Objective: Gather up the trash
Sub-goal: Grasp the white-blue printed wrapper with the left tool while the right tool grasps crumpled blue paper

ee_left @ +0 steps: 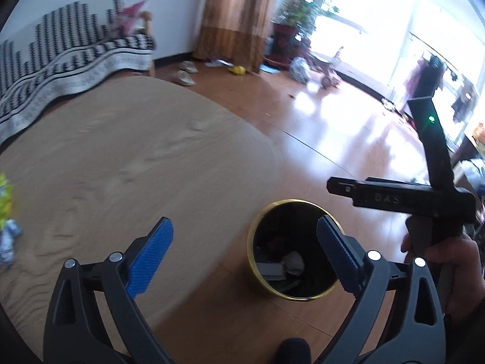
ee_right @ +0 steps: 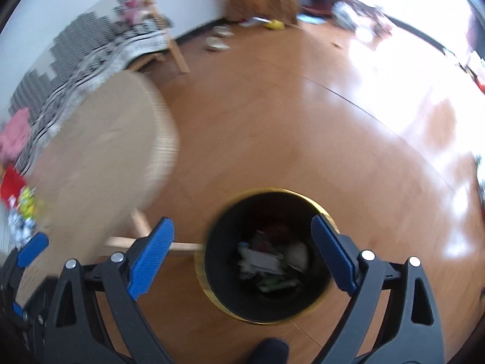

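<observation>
A black bin with a gold rim point(ee_left: 303, 212) stands on the wooden floor beside a round tan table point(ee_left: 121, 157); it holds paper and wrapper scraps point(ee_right: 269, 261). My left gripper point(ee_left: 245, 251) is open and empty, above the table edge and the bin. My right gripper point(ee_right: 242, 248) is open and empty, right above the bin point(ee_right: 233, 209). The right gripper's body point(ee_left: 403, 200) shows in the left wrist view, held by a hand. Yellow-green and white trash point(ee_left: 6, 212) lies at the table's left edge; it also shows in the right wrist view point(ee_right: 24, 209).
A sofa with a black-and-white cover point(ee_left: 60, 57) stands behind the table. Slippers point(ee_left: 185, 75), a yellow toy point(ee_left: 238, 69) and a plant pot point(ee_left: 285, 42) are on the far floor by a brown curtain point(ee_left: 236, 15). Red and pink items point(ee_right: 12, 163) lie left.
</observation>
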Motion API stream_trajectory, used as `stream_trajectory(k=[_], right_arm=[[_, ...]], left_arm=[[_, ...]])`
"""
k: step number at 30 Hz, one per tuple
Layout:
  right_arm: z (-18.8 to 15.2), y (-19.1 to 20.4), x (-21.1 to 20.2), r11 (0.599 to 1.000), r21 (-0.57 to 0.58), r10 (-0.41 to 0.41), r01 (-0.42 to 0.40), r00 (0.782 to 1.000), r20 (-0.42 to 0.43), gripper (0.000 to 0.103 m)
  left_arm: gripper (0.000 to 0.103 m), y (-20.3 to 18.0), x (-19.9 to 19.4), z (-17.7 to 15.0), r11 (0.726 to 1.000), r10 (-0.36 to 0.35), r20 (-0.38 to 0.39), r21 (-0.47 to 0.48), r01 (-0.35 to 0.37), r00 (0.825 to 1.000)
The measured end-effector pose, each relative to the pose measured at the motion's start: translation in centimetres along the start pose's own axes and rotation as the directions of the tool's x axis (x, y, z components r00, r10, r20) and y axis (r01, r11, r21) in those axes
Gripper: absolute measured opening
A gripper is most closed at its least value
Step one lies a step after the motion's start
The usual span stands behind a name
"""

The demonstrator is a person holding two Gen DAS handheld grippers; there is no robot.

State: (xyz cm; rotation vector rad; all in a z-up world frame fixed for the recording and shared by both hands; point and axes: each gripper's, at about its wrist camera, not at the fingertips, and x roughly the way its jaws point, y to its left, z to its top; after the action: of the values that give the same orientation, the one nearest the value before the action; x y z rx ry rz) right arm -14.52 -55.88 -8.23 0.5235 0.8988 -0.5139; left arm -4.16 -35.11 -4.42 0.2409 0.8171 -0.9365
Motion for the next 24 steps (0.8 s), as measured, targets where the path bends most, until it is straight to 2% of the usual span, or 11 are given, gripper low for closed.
stream_trajectory(k=[4, 8, 9, 12, 14, 16, 18, 19, 21, 24], right_arm=[[0.8, 8.8, 0.0, 0.987, -0.124, 0.107, -0.105, 0.994, 0.009, 0.089], [0.7, 16.7, 0.8, 0.958, -0.228, 0.171, -0.172, 0.985, -0.021, 0.089], [0.4, 18.8, 1.2, 0.949, -0.255, 0.182, -0.185, 0.983, -0.035, 0.089], [-0.3, 23.9, 2.1, 0.926, -0.311, 0.203, -0.215, 0.977, -0.068, 0.089], [-1.1, 26.1, 2.3, 0.912, -0.334, 0.222, -0.239, 0.971, -0.088, 0.089], [-1.9, 28.8, 2.7, 0.898, -0.357, 0.235, -0.257, 0.966, -0.104, 0.089], [-2.5, 31.0, 3.0, 0.886, -0.376, 0.246, -0.271, 0.962, -0.116, 0.089], [-2.7, 32.1, 3.1, 0.88, -0.383, 0.253, -0.281, 0.96, -0.123, 0.089], [-3.2, 34.0, 3.6, 0.871, -0.395, 0.26, -0.292, 0.956, -0.135, 0.089], [-3.8, 35.9, 4.3, 0.863, -0.408, 0.26, -0.299, 0.954, -0.15, 0.089]], left_arm=[[0.093, 7.1, -3.1, -0.2, 0.988, 0.113, 0.028, -0.112, -0.109, 0.993], [0.093, 15.4, -6.2, -1.5, 0.937, 0.254, 0.027, -0.254, -0.239, 0.967], [0.093, 18.1, -7.4, -2.1, 0.907, 0.317, 0.018, -0.297, -0.298, 0.948], [0.093, 22.8, -9.3, -3.0, 0.849, 0.425, -0.009, -0.344, -0.402, 0.905], [0.093, 26.1, -10.2, -3.6, 0.808, 0.465, -0.035, -0.391, -0.44, 0.885], [0.093, 29.4, -11.1, -4.4, 0.748, 0.516, -0.059, -0.456, -0.483, 0.855], [0.093, 32.1, -11.3, -5.2, 0.692, 0.537, -0.093, -0.52, -0.501, 0.838], [0.093, 33.2, -11.2, -5.5, 0.668, 0.536, -0.108, -0.552, -0.499, 0.837], [0.093, 34.7, -10.5, -5.8, 0.654, 0.513, -0.129, -0.581, -0.484, 0.848], [0.093, 36.0, -9.2, -5.8, 0.644, 0.505, -0.152, -0.588, -0.489, 0.849]])
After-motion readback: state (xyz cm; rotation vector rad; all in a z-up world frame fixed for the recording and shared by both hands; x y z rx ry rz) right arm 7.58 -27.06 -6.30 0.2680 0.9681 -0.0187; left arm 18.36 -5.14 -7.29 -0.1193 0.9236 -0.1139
